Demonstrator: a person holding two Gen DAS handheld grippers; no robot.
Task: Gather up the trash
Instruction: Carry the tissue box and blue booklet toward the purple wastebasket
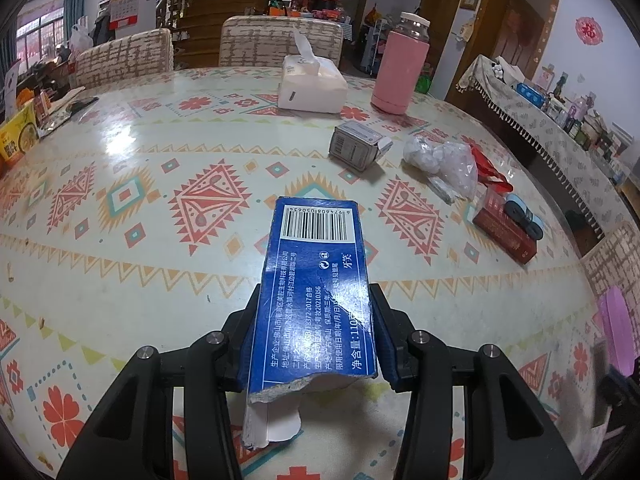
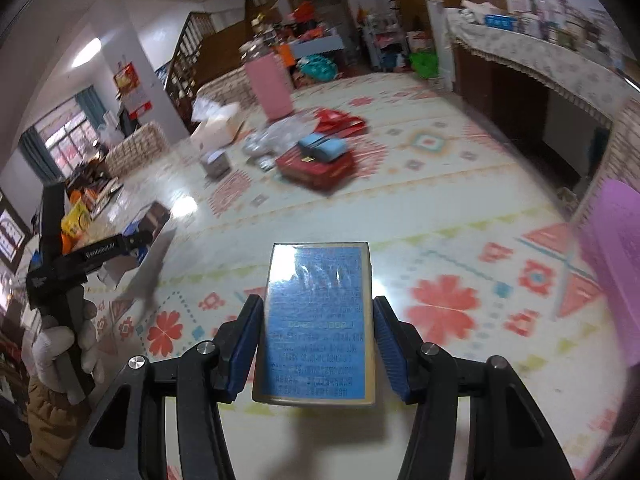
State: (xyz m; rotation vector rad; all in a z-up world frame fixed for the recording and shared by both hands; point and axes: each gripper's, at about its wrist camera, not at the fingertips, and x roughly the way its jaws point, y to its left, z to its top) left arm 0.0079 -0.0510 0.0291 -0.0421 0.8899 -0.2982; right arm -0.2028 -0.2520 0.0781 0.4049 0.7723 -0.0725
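1. Closest to the left wrist camera, the left gripper has its two fingers pinched on a torn blue carton, one blue pad on each long side.
2. That carton juts forward over the table, barcode end away from the camera; its near end is ragged, with white card showing underneath.
3. Closest to the right wrist camera, the right gripper has its fingers closed against the sides of a blue pack wrapped in glossy film with a gold edge.
4. This pack is also held above the patterned tablecloth, not resting on it.
5. From the right wrist view, the left gripper and its gloved hand appear at the far left, with the carton seen edge-on and blurred.
6. Further along the table in the left view lie a small grey box, a crumpled clear bag just right of it, and a red box with a blue-and-black item on top.
7. A red wrapper lies between the bag and the red box.
8. At the far edge stand a tissue pack and a pink flask, near each other.
9. Snack packets sit at the left edge.
10. Something purple shows beyond the right edge; what it is I cannot tell.
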